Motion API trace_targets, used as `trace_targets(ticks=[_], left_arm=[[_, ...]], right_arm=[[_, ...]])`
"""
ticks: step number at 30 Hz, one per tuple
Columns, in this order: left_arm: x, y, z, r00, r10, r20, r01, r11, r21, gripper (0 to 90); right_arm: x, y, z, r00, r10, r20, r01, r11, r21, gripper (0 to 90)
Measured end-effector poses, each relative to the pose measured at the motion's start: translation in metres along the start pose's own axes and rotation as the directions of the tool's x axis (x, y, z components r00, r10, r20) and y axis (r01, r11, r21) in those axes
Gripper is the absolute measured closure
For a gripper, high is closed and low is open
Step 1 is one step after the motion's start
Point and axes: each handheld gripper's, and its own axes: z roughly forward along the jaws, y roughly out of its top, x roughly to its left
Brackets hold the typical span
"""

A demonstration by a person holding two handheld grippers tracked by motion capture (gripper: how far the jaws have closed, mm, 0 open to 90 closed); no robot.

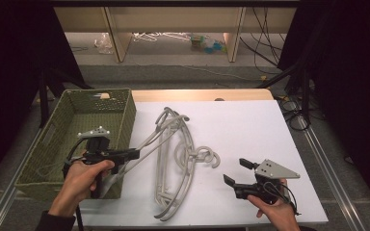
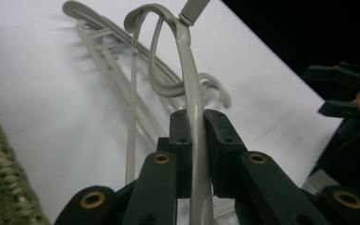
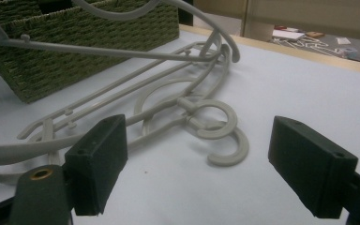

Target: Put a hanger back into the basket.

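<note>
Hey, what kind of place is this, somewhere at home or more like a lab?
Most likely a lab or recording workspace: a white table ringed by dark curtains, loose cables across the floor behind it, and a woven basket beside grey hangers laid out for handling.

Black two-jaw left claw [image 1: 134,154], right claw [image 1: 236,171] (grey three-cornered plates, brass rivets), dark sleeve [image 1: 53,220]

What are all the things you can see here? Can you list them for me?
Hangers: a tangled pile, count unclear, pale grey, on the white table top; one has an end lifted toward the basket.
Basket: one, green woven, at the table's left edge.
Table: one, white top.
Left tongs: one, black, shut on the lifted hanger's arm.
Right tongs: one, black, open, near the table's front right.
Hands: two, holding the tongs.
</note>
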Motion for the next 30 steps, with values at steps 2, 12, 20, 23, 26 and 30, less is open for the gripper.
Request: trace_targets(ticks=[2,12,20,23,26,30], left_arm=[[0.001,0.002,-0.002,1.0,-0.007,0.0,0.007,0.9999,-0.012,81.1],[0.004,0.029,-0.039,0.9989,0.02,-0.041,-0.023,0.9957,-0.09,81.4],[0.016,0.046,-0.098,0.9907,0.029,-0.133,-0.052,0.9825,-0.179,81.4],[0.022,0.045,-0.122,0.9858,0.026,-0.166,-0.059,0.978,-0.2,81.4],[0.028,0.041,-0.137,0.9789,0.023,-0.203,-0.066,0.9761,-0.207,81.4],[0.038,0.033,-0.15,0.9752,-0.009,-0.221,-0.042,0.9734,-0.225,81.4]], right_arm=[[0.002,0.0,0.0,0.9998,0.016,-0.01,-0.016,1.0,0.009,21.0],[0.0,0.0,-0.001,1.0,0.003,-0.004,-0.003,1.0,0.009,20.9],[0.0,0.0,0.001,1.0,0.002,-0.008,-0.002,1.0,0.0,20.9],[0.001,0.0,-0.001,0.9999,0.013,-0.01,-0.012,0.999,0.032,20.9],[0.001,0.0,0.002,1.0,-0.001,-0.009,0.001,1.0,0.006,21.0],[0.002,0.0,0.001,0.9998,0.009,-0.015,-0.008,0.999,0.039,20.9]])
